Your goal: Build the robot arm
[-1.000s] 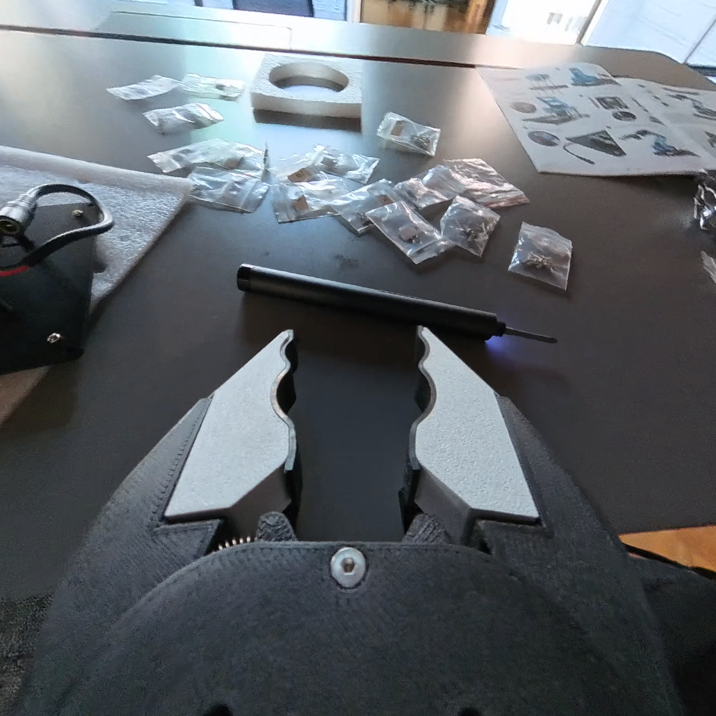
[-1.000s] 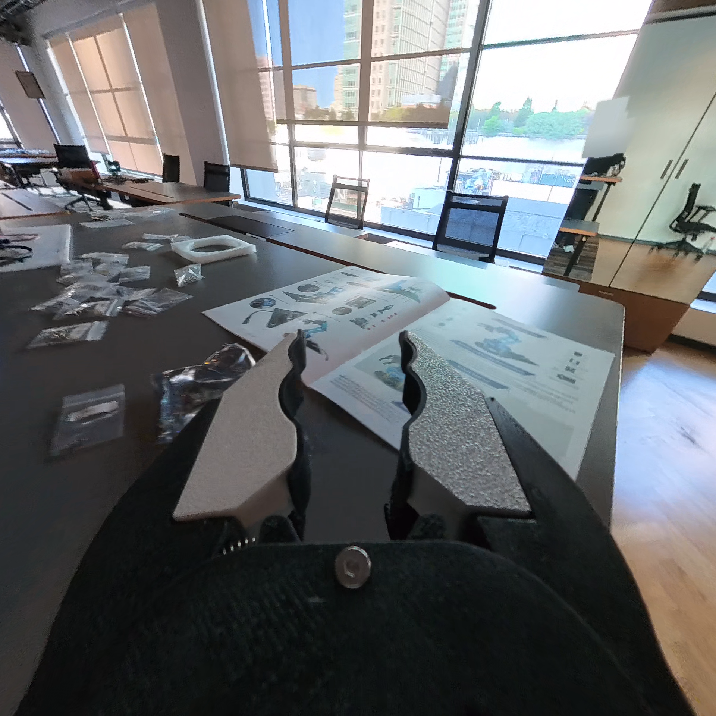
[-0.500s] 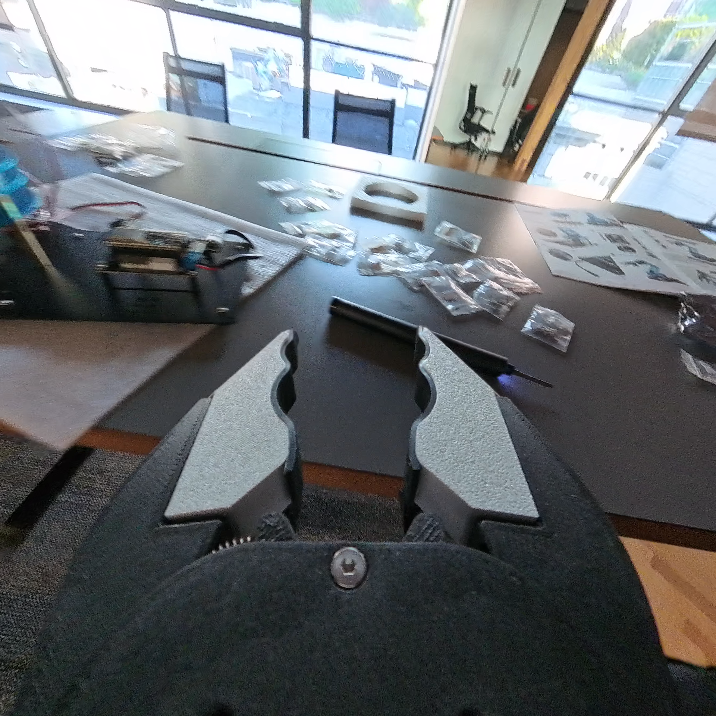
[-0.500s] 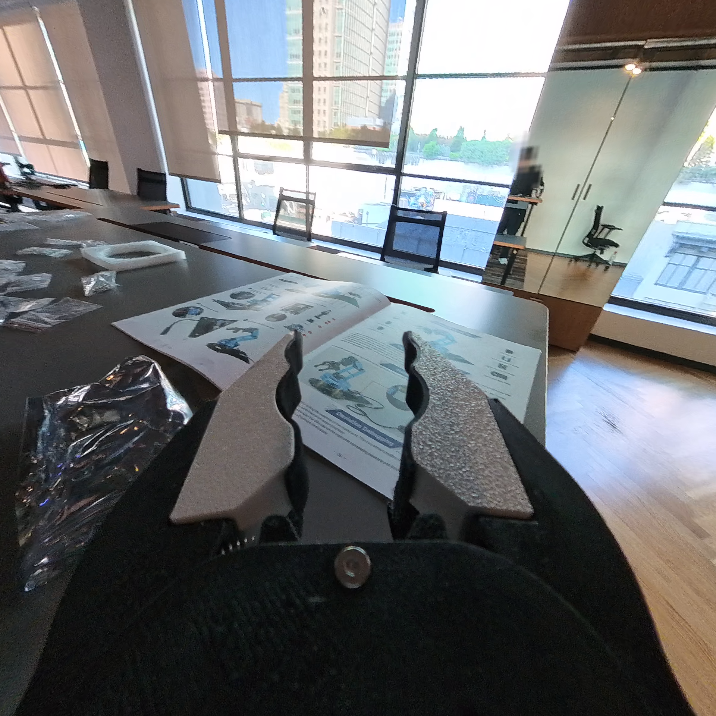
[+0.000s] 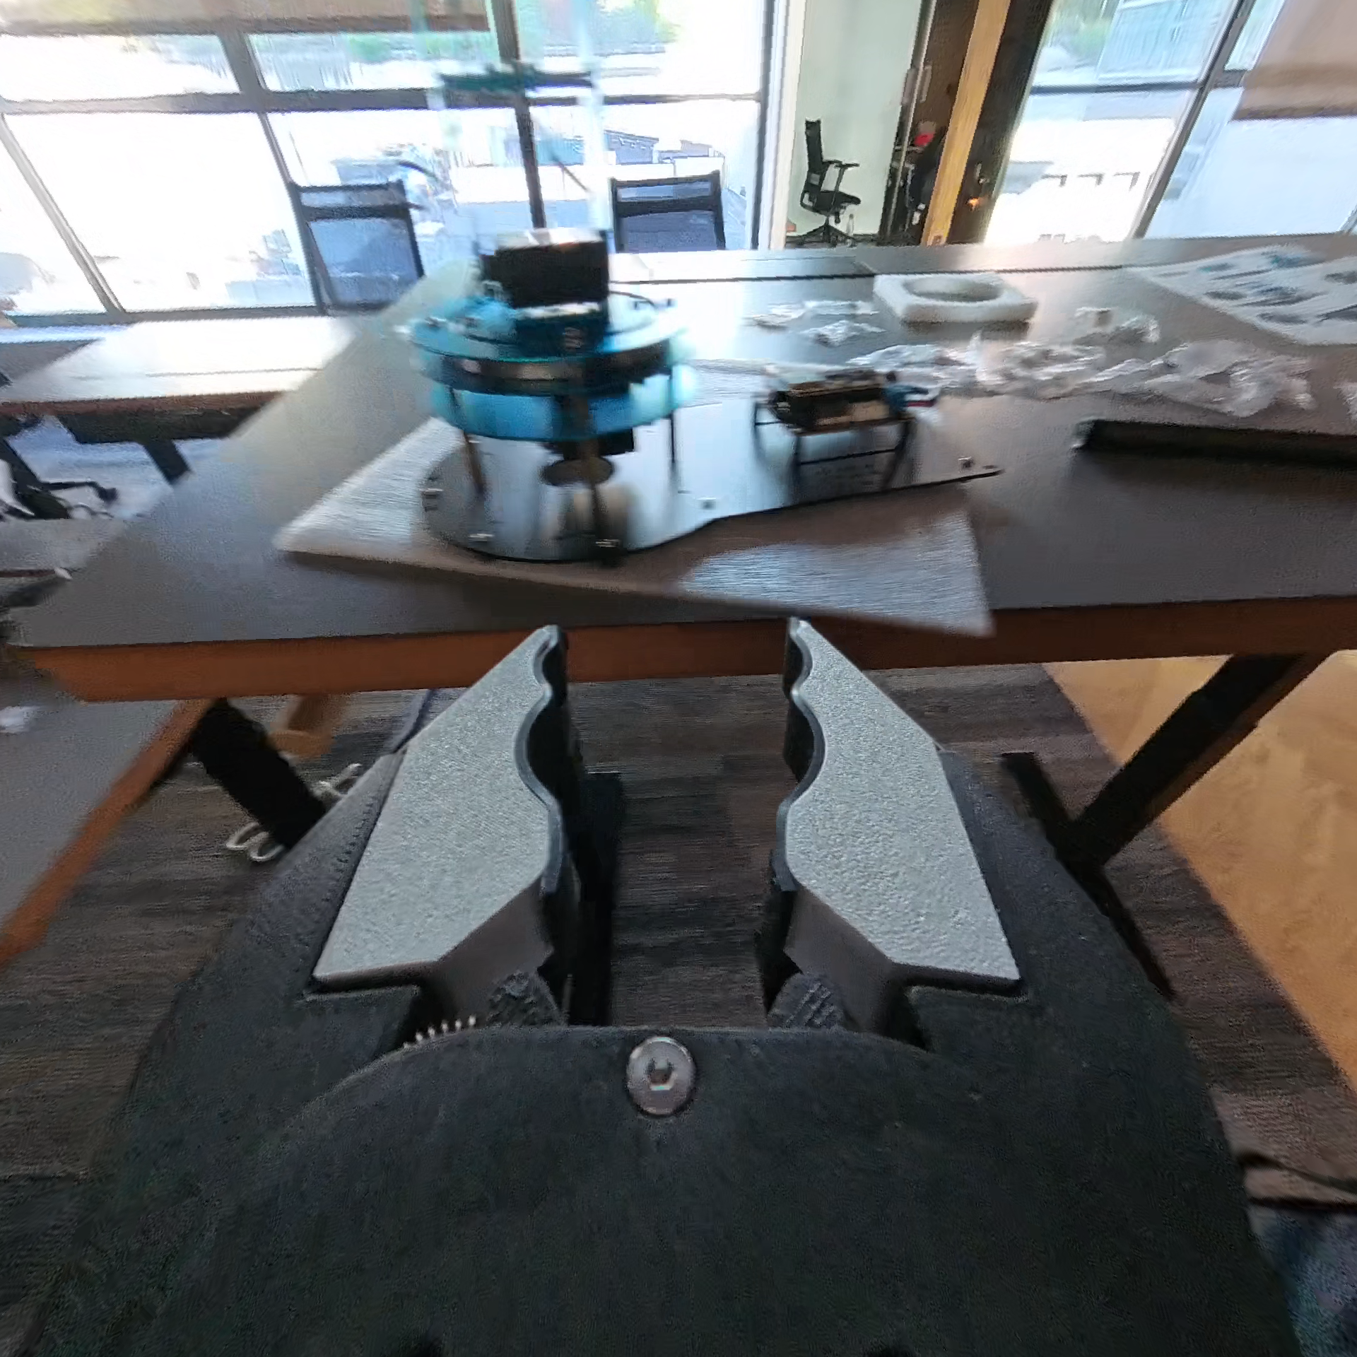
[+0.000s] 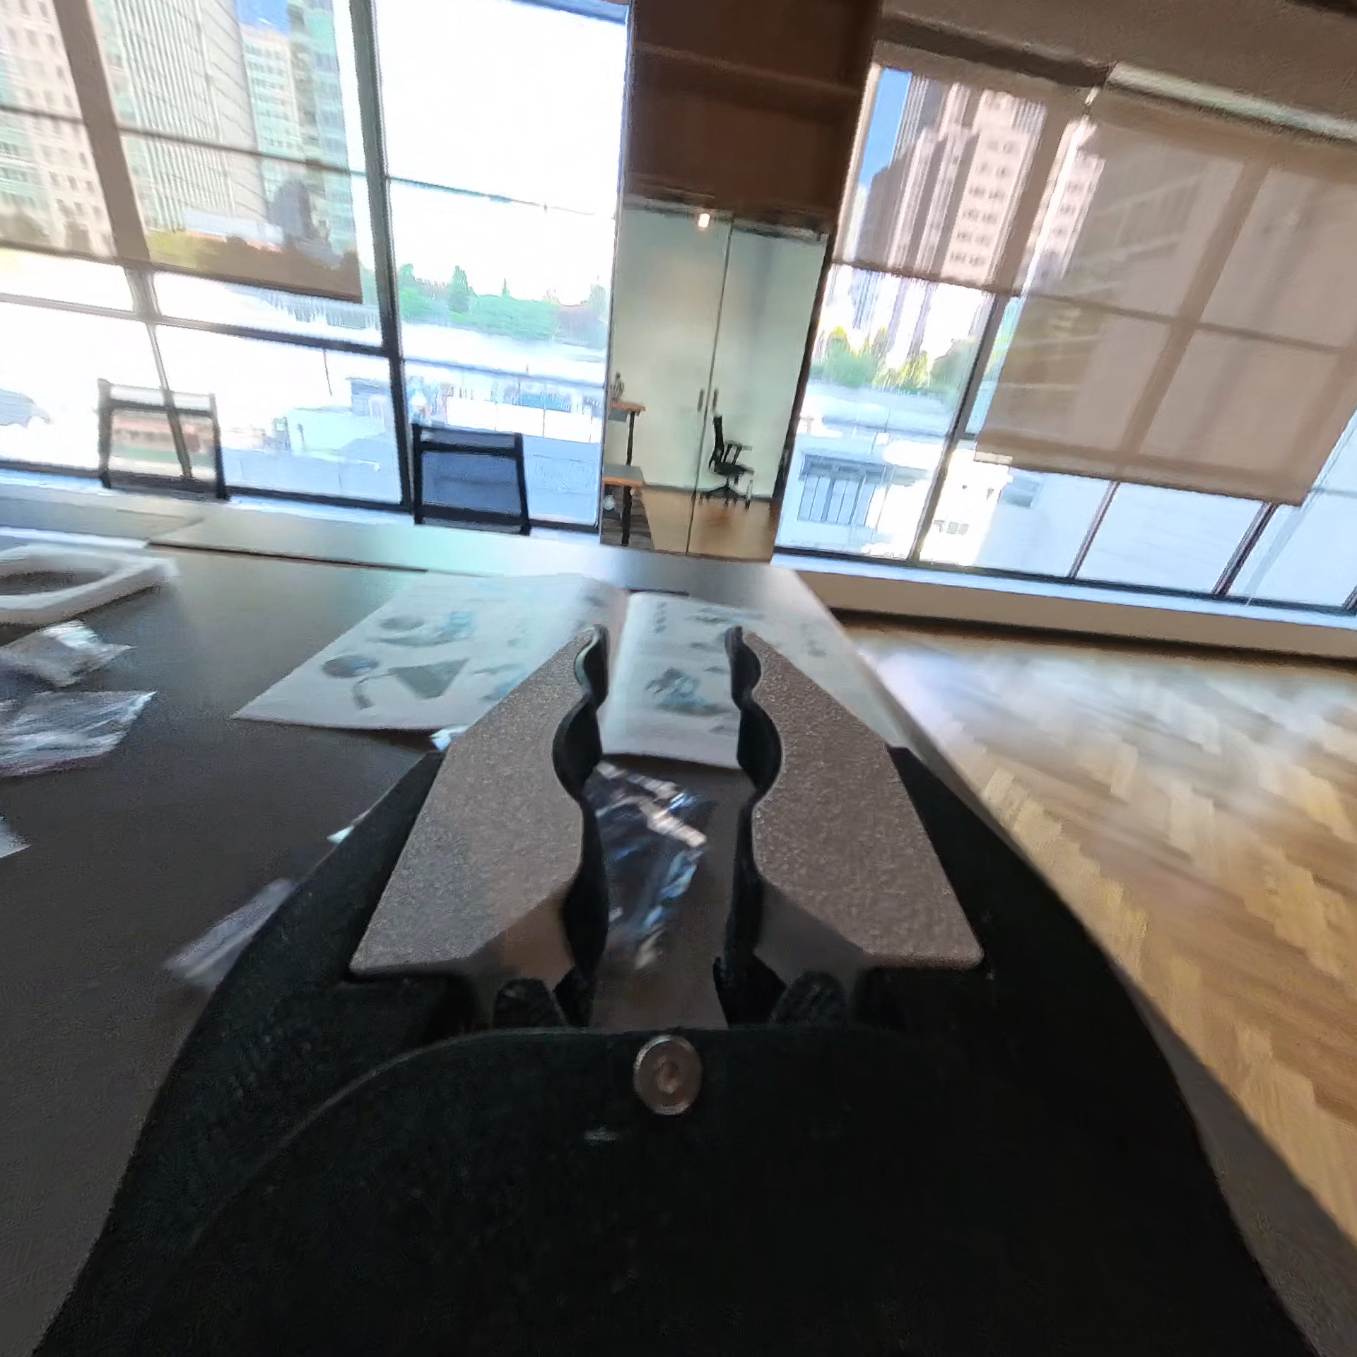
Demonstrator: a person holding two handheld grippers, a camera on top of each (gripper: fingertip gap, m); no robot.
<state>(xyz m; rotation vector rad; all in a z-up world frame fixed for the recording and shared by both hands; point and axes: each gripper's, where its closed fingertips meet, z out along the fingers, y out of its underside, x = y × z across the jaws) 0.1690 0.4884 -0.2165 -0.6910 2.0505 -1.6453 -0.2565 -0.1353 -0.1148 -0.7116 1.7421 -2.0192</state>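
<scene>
My left gripper is open and empty. It hangs in front of the dark table's wooden front edge, just below the top. Beyond it a blurred blue round robot base stands on a black plate over a grey foam sheet. My right gripper is open and low over the table. A shiny crumpled plastic bag shows in the gap between its fingers, lying on the table; no grip on it is visible. An open illustrated manual lies just ahead.
A small electronics module, several clear parts bags, a white foam block with a round hole and a long dark bar lie on the table. The table legs stand below. The wood floor drops off to the right. It is some 15 cm from my left tips to the black plate.
My left gripper pulled back off the table, sank below its edge and swung left from the black screwdriver toward the blue base. My right gripper turned right; the shiny bag now lies between its fingers.
</scene>
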